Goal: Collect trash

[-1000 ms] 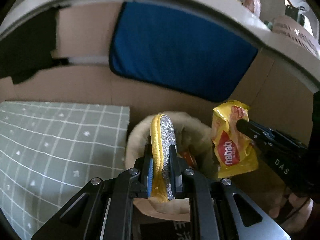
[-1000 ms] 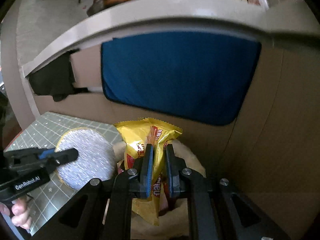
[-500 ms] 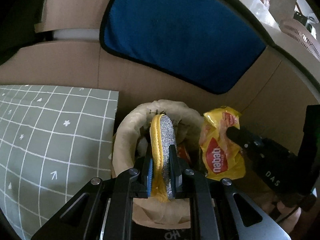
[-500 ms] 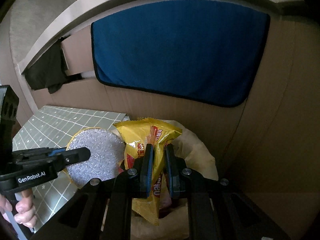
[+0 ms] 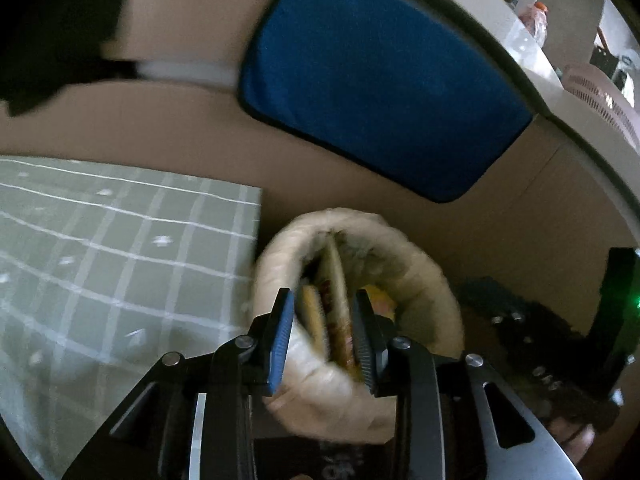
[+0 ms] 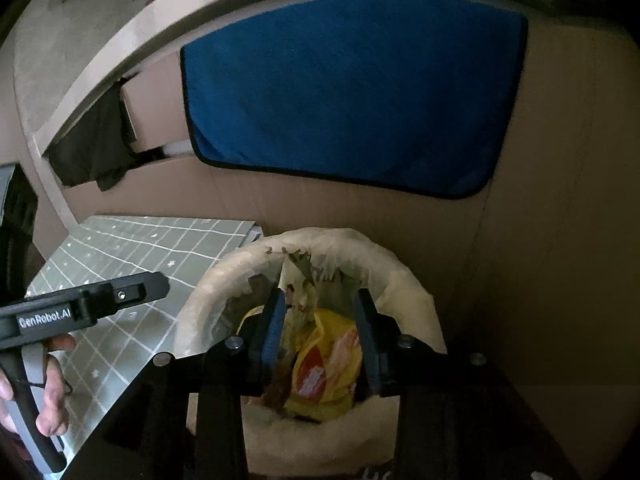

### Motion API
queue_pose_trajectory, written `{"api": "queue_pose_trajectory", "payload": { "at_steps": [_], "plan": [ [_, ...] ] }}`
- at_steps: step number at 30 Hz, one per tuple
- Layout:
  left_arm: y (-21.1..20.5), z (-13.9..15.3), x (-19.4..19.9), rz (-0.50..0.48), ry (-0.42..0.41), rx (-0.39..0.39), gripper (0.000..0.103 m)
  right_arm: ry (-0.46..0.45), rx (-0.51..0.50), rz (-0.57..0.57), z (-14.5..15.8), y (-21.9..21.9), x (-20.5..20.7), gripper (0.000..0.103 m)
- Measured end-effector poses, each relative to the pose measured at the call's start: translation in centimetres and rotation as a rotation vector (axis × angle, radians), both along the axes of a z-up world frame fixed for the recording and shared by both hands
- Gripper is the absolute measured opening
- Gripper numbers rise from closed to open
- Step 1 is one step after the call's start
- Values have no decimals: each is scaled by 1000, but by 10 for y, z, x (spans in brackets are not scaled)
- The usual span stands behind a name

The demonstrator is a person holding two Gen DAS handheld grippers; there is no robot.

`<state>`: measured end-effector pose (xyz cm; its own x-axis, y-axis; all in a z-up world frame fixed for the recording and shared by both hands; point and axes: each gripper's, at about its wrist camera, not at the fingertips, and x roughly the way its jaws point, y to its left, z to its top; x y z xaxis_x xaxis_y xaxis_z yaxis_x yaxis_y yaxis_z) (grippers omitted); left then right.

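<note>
The left claw (image 5: 323, 334) has just been opening and now stands released above the round bin lined with a pale plastic bag (image 5: 424, 280). Between its spread jaws, but clear of both pads, a blurred, thin yellow-edged scouring pad (image 5: 316, 320) shows edge-on, inside the bin's mouth. To the left of this claw lies a grey-green mat with a white grid (image 5: 120, 248); beyond it a blue cloth (image 5: 380, 80) hangs on a brown cardboard wall (image 5: 140, 128).

The right claw (image 6: 320, 328) has likewise just been opening and is released, its blue-padded jaws apart over the same bin (image 6: 400, 276). The crumpled yellow snack wrapper with red print (image 6: 324, 368) lies below and between the jaws, down in the bin among other rubbish, touching neither pad. To the left of the right claw, a hand (image 6: 50, 396) grips the handle of the left claw, whose black finger reaches toward the bin's rim.
</note>
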<state>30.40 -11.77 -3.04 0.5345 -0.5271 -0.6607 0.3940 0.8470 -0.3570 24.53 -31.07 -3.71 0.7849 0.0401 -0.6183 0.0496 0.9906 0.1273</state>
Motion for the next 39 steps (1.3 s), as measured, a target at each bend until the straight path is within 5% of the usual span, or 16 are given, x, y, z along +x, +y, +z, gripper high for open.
{"api": "queue_pose_trajectory", "payload": {
  "at_steps": [9, 19, 26, 39],
  "plan": [
    [61, 29, -119, 136, -215, 153, 32, -111, 69, 52, 27, 46, -93, 55],
    [101, 32, -231, 253, -366, 258, 32, -198, -132, 56, 32, 120, -202, 57],
    [103, 27, -263, 287, -371, 336, 32, -236, -143, 95, 23, 144, -251, 57],
    [120, 39, -286, 402, -402, 337, 32, -267, -109, 111, 25, 149, -260, 57]
  ]
}}
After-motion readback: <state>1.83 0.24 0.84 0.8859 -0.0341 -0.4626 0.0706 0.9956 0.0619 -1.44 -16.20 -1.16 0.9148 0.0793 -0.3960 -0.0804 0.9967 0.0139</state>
